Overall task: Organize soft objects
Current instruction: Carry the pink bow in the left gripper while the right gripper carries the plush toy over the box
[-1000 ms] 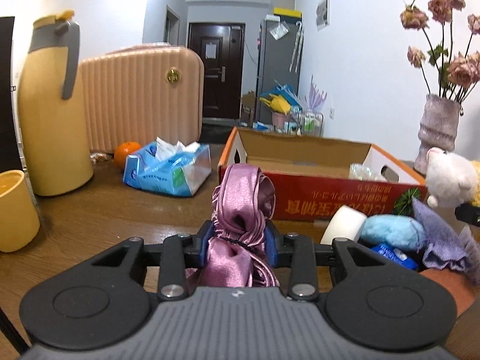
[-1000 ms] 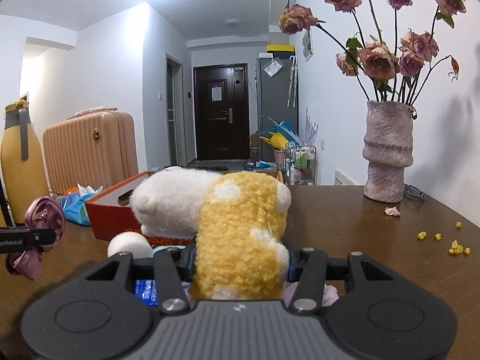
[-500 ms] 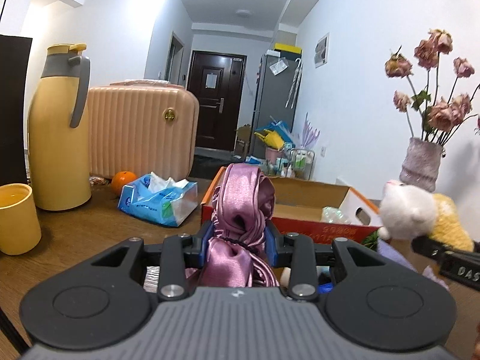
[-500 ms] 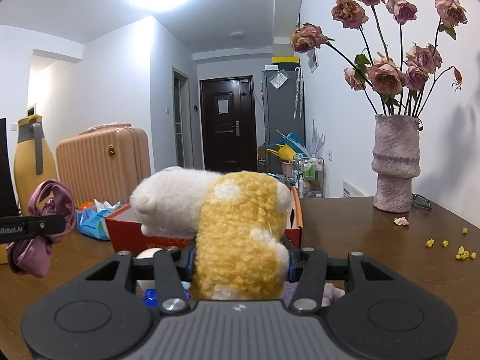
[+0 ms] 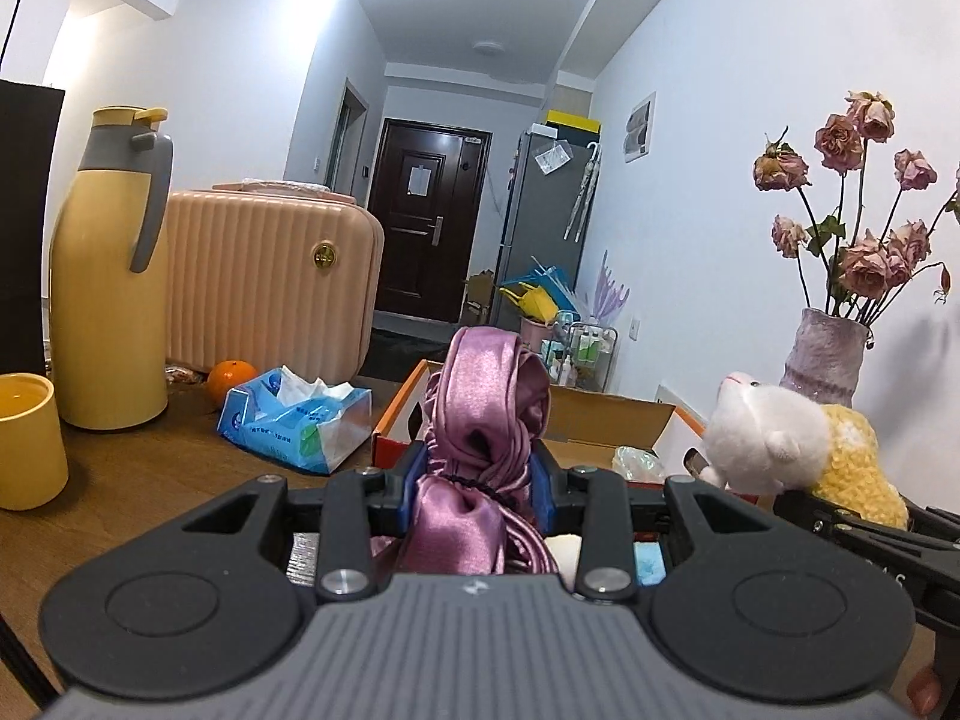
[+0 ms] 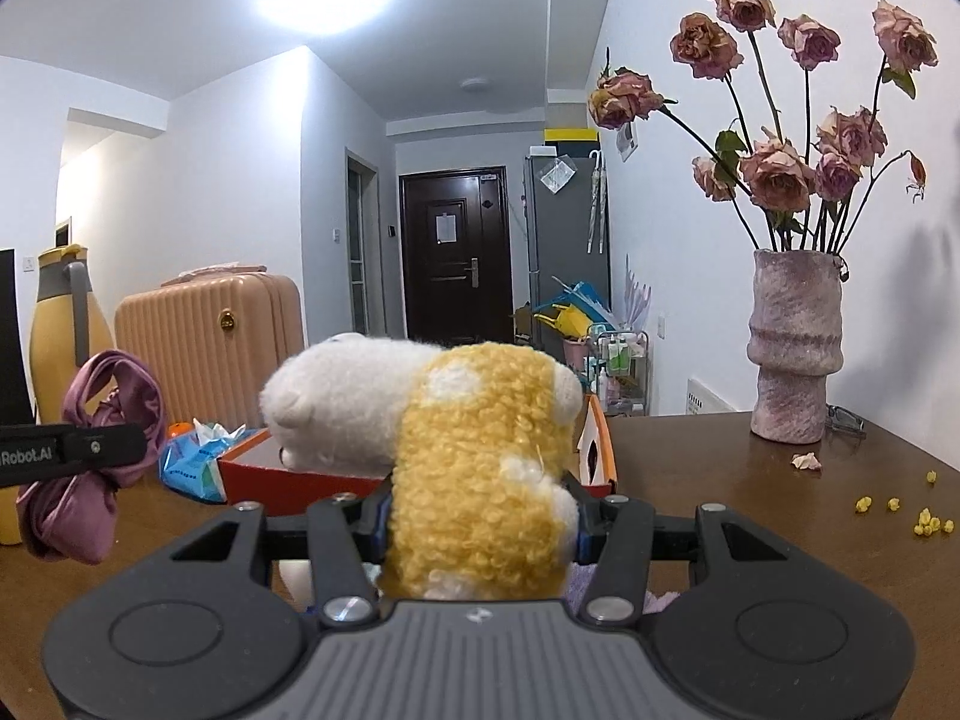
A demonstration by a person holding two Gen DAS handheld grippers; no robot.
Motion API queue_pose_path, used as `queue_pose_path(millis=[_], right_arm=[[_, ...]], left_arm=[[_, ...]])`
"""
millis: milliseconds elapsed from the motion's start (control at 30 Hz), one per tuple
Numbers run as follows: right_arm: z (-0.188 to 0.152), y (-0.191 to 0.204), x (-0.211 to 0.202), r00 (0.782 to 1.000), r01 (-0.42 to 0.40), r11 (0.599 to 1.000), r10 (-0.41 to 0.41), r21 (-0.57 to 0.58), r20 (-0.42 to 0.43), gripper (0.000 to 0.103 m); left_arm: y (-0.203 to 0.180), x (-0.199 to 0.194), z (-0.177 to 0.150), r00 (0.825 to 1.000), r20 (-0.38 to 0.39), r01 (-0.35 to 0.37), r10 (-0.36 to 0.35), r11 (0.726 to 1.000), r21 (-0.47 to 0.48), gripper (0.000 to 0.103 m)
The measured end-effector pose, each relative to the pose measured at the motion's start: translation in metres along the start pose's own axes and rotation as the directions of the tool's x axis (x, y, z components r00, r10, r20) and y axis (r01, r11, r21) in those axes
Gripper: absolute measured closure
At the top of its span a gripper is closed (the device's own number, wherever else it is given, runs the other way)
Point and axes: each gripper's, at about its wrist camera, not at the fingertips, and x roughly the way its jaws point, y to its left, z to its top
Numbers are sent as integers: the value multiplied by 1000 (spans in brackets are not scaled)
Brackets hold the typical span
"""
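A: Left wrist view first. How many things, and what are they made of?

B: One left gripper (image 5: 479, 483), low centre, its blue pads pinching one glossy mauve satin scrunchie bundle (image 5: 480, 450), folded and knotted, tied by a thin black elastic. Behind it is one open cardboard box with red-orange outer walls (image 5: 606, 414). On the wooden table (image 5: 150, 468), left half of the frame: one tall yellow plastic jug with a grey handle (image 5: 105, 294), one yellow round cup (image 5: 27, 438), one orange fruit (image 5: 231, 378), one blue crinkly tissue pack (image 5: 294, 426), and one ribbed peach hard-shell suitcase (image 5: 270, 294) behind them.

A: And at the right edge?

B: One fluffy white and curly yellow plush toy (image 5: 792, 450), lying sideways, carried above the box's right end.

A: Now the right wrist view.

B: One right gripper (image 6: 480, 522), low centre, clamped on that plush toy (image 6: 474, 468) around its woolly yellow middle; the smooth white head points left. The red box (image 6: 288, 474) sits behind it. At the left edge the satin bundle (image 6: 90, 456) hangs in the other gripper's black fingers (image 6: 90, 450). Right side: one rough, ridged mauve vase (image 6: 795, 348) with about nine dried pink roses (image 6: 774, 174), one fallen petal (image 6: 807, 461), and some seven small yellow crumbs (image 6: 924, 519).
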Motion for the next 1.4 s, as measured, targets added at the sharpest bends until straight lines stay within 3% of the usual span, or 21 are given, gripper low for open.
queue_pose_path(millis=[700,1400], right_arm=[[41,10,49,999,4,998,-2,-57,39,53],[67,7,119,997,28,997,-33,-65,-67,53]], left_arm=[[-9,40,33,997,62,-36,38,999,-35,68],[-6,95,53,995,76,-55,59,997,-55,68]])
